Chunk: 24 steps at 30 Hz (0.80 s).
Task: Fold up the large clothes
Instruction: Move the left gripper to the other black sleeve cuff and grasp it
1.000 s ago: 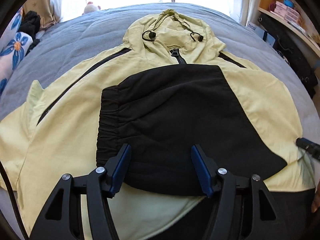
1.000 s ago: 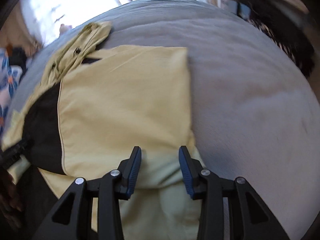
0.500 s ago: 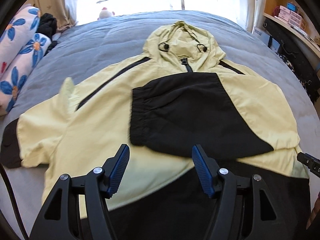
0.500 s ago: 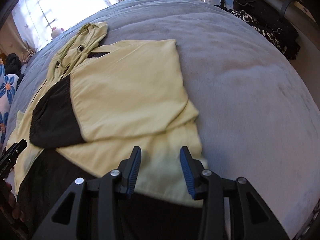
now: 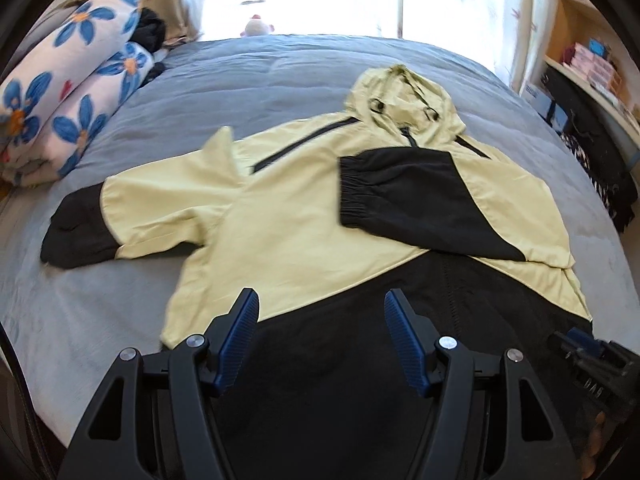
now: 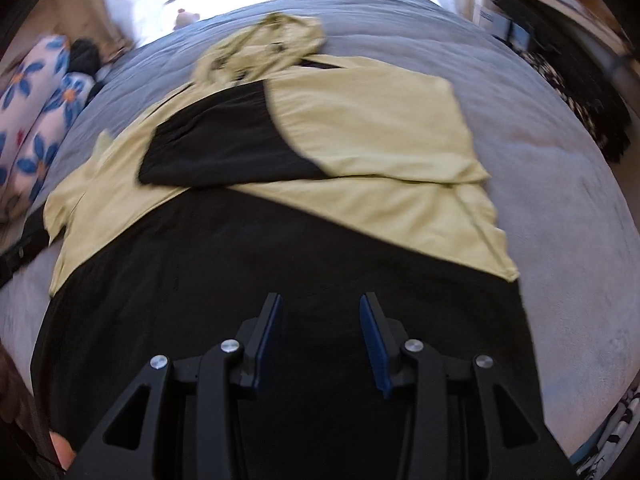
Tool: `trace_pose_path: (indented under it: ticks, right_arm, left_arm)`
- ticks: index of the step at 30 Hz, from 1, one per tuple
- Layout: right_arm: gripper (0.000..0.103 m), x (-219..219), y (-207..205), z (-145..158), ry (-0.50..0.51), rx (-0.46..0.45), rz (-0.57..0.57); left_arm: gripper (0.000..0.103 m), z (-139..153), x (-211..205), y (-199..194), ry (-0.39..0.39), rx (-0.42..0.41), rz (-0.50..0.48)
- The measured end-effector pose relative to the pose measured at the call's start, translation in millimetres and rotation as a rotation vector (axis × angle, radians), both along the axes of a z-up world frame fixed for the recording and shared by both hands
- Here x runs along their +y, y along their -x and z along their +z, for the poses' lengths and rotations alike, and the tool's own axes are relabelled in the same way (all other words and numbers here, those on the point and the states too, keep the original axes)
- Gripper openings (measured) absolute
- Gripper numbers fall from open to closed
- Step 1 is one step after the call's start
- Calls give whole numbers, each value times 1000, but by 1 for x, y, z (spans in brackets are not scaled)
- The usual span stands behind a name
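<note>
A yellow and black hooded jacket [image 5: 288, 232] lies front up on the grey bed, hood [image 5: 400, 100] at the far side. Its right sleeve [image 5: 412, 204] is folded across the chest, black cuff at the middle. Its left sleeve [image 5: 132, 216] lies spread out to the left. My left gripper [image 5: 320, 308] is open and empty above the black hem. My right gripper [image 6: 320, 308] is open and empty above the black lower part of the jacket [image 6: 280, 280]. The folded sleeve [image 6: 320, 136] and hood [image 6: 264, 44] show in the right wrist view too.
The grey bed cover [image 5: 240, 76] spreads around the jacket. A rolled flowered quilt [image 5: 68, 100] lies at the far left. A shelf with boxes [image 5: 592, 64] stands at the right. Dark patterned cloth [image 6: 580, 92] hangs by the bed's right edge. The right gripper's tip [image 5: 580, 344] shows at lower right.
Both grippers have pulled back toward the jacket's hem and risen, so more of the jacket shows. The left sleeve has come into view. Both stay open and empty.
</note>
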State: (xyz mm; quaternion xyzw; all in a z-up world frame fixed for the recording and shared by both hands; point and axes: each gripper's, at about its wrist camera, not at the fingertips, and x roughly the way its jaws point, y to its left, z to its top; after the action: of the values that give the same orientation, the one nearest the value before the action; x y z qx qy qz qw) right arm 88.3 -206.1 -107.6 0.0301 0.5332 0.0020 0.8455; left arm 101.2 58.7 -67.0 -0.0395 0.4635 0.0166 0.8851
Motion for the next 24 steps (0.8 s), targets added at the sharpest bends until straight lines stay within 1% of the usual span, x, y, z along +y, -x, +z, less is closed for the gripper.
trace_pose_path:
  ticks: [3,6,9,11,13,16,17,19,24]
  right_arm:
    - [40,30,9,10,26,-21,66]
    - [40,63,16,19,51,-46,133]
    - [40,95,20,28,63,-70,199]
    - [40,116,20,33,73,-92,233]
    - [42,134,20,37,84,-110,256]
    - [48,163,13,42,101,-147,290]
    - [49,171,10,42,106,-157,299]
    - [49,189,2,44,122,-179,310]
    - [49,225,-22,38,99,-183,324]
  left_arm:
    - [65,9,29,14,22,-14,30]
    - [71,14,57,25,9,-30,65]
    - [71,17,91,34,-4,-47,98]
    - [71,16,118,37,1,-46,124]
    - [71,12,148,37,37,-38,146]
    - [71,-1,198,33,130,-12,175]
    - [71,-7,217,31,175,-4,192]
    - [71,-20,248,27,240,6,220]
    - [71,-60,320,8,359,35,294]
